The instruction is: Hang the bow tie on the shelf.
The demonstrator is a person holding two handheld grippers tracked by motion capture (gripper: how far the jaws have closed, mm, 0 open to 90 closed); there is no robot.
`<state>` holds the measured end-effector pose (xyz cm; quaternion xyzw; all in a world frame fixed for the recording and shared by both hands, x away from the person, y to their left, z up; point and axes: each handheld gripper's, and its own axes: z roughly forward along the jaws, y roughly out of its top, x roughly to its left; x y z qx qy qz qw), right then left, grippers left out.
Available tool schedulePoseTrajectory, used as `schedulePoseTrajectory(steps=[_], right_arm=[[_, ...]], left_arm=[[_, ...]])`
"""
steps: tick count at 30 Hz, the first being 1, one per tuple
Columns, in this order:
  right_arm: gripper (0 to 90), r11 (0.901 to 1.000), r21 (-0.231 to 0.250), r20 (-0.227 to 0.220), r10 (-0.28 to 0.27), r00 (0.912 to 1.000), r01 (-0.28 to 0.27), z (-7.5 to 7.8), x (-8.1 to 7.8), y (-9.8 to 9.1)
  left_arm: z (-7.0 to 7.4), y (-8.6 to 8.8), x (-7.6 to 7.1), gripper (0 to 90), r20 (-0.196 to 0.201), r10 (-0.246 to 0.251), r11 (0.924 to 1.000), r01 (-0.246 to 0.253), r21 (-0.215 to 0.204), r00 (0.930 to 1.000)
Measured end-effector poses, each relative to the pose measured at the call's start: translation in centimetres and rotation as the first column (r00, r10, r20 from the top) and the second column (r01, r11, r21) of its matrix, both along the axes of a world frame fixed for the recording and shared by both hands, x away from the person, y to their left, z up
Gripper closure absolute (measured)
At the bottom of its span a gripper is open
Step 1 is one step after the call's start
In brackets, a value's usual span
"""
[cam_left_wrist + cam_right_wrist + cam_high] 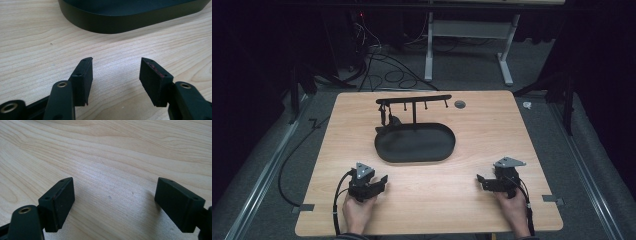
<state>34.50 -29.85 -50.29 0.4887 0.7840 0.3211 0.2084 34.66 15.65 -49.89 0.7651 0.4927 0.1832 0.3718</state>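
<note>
Near the desk's (492, 125) front edge, the left hand-held gripper (382, 183) and right hand-held gripper (482, 181) rested wide and empty, apparently parked short of the black tray (414, 144) at mid-desk.

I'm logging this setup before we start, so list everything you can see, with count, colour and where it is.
table: one, light wood, fills the middle of the high view.
oval tray: one, black, centre of the table, its rim also at the top of the left gripper view.
hook stand: one, black, a bar with hanging pegs, standing at the tray's far edge; something small and dark hangs at its left end.
round cap: one, grey, far side of the table, right of the stand.
cables: several, black, on the floor beyond the table.
left gripper: one, black, near left, open, nothing between its jaws.
right gripper: one, black, near right, open, over bare wood.
</note>
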Motion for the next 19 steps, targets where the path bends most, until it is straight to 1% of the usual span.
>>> schedulePoseTrajectory(steps=[1, 3, 8, 13, 19], right_arm=[[17.6, 1.0000, 0.000, 0.000, 0.000, 1.0000, 0.000, 0.00, 0.00, 0.00], [17.6, 1.0000, 0.000, 0.000, 0.000, 1.0000, 0.000, 0.00, 0.00, 0.00], [17.6, 1.0000, 0.000, 0.000, 0.000, 1.0000, 0.000, 0.00, 0.00, 0.00], [17.6, 1.0000, 0.000, 0.000, 0.000, 1.0000, 0.000, 0.00, -0.01, 0.00], [17.6, 1.0000, 0.000, 0.000, 0.000, 1.0000, 0.000, 0.00, -0.01, 0.00]], left_arm=[[0.00, 0.00, 0.00, 44.7, 0.000, 0.000, 1.0000, 0.000, 0.000, 1.0000], [-0.40, -0.23, 0.16, 44.5, -0.006, -0.003, 0.9998, 0.003, 0.022, 1.0000], [-0.79, -0.75, 0.07, 42.7, 0.035, -0.005, 0.9980, 0.003, 0.063, 0.9994], [-0.81, -0.93, 0.02, 39.3, 0.031, 0.007, 0.9981, -0.009, 0.061, 0.9995], [-0.81, -0.90, 0.04, 37.3, 0.027, 0.004, 0.9983, -0.006, 0.058, 0.9996]])
